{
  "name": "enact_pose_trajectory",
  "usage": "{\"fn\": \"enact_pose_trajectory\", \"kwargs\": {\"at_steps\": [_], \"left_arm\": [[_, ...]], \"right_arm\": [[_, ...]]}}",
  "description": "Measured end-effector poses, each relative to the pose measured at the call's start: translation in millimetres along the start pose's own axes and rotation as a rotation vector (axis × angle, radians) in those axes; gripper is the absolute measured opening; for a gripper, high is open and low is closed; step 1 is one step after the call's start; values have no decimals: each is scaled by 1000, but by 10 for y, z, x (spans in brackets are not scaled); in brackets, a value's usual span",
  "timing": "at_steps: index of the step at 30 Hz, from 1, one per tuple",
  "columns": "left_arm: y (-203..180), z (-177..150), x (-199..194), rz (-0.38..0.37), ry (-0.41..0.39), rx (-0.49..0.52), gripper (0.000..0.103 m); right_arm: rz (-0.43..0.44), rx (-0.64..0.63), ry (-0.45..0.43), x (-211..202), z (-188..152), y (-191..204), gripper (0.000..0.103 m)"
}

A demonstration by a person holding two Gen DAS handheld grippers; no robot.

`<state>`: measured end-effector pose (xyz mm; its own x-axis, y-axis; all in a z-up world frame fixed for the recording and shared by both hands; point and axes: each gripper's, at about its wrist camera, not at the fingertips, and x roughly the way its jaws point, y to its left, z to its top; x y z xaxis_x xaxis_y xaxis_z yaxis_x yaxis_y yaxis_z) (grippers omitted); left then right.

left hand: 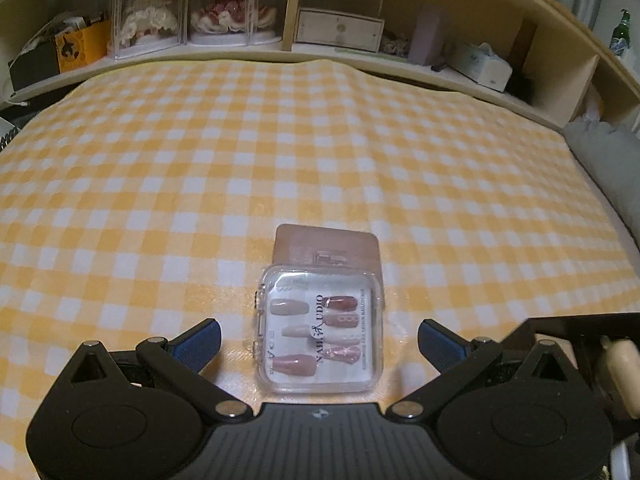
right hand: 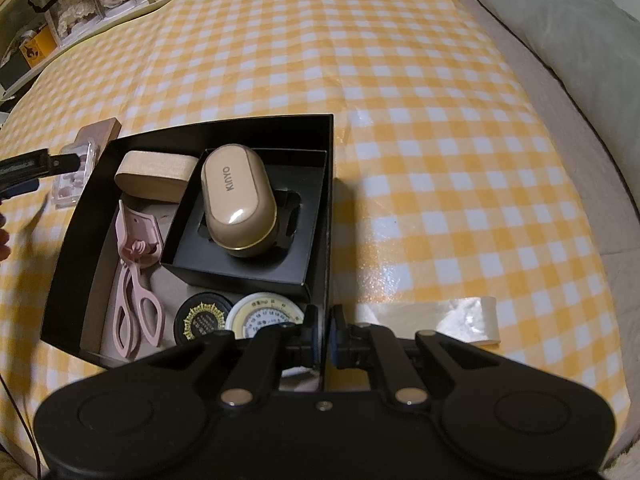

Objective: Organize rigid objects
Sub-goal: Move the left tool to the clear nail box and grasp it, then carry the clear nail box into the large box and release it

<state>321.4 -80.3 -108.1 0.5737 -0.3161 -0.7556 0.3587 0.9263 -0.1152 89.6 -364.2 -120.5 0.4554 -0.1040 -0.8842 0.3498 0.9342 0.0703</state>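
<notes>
- The left gripper point(left hand: 319, 332) hangs wide open over a clear square plastic case of press-on nails point(left hand: 318, 330), its blue pads either side and not touching it.
- The case lies on the yellow-and-white checked cloth point(left hand: 280, 152), overlapping a flat pink box point(left hand: 326, 245), just left of the black cardboard box point(right hand: 328, 152).
- The right gripper point(right hand: 323, 330) is pinched shut on that box's right wall.
- Inside the box: pink eyelash curler point(right hand: 136, 280), gold oval case point(right hand: 236, 204).

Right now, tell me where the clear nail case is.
The nail case lies on the checked cloth between the open left claw's fingers, overlapping a pink card behind it. In the right wrist view it sits left of the black box.
</notes>
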Motion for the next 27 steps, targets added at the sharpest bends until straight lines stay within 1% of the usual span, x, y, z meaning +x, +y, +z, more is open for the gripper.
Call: {"fn": "enact_pose_trajectory", "kwargs": {"at_steps": [7,11,13,16,18,19,24,27], "left_arm": [[-33,-12,192,4,2,-30,103],[-75,-11,232,12,-7,-19,102],[-88,-9,237,13,-8,-12,97],[-99,-6,238,22,-6,13,87],[-87,-6,226,30,-5,20,77],[-74,-1,219,33,-5,19,75],[14,-23,107,33,6,-33,75],[30,-34,-33,25,-8,-49,75]], "right_arm": [[-5,-12,11,75,50,-7,7],[-9,-23,15,115,61,13,7],[-8,-22,15,116,60,17,7],[-10,-24,15,121,62,17,7],[-9,-23,15,117,59,18,7],[-9,-23,15,118,59,18,7],[-12,-25,17,148,58,28,7],[-9,-21,22,177,55,25,7]]}}
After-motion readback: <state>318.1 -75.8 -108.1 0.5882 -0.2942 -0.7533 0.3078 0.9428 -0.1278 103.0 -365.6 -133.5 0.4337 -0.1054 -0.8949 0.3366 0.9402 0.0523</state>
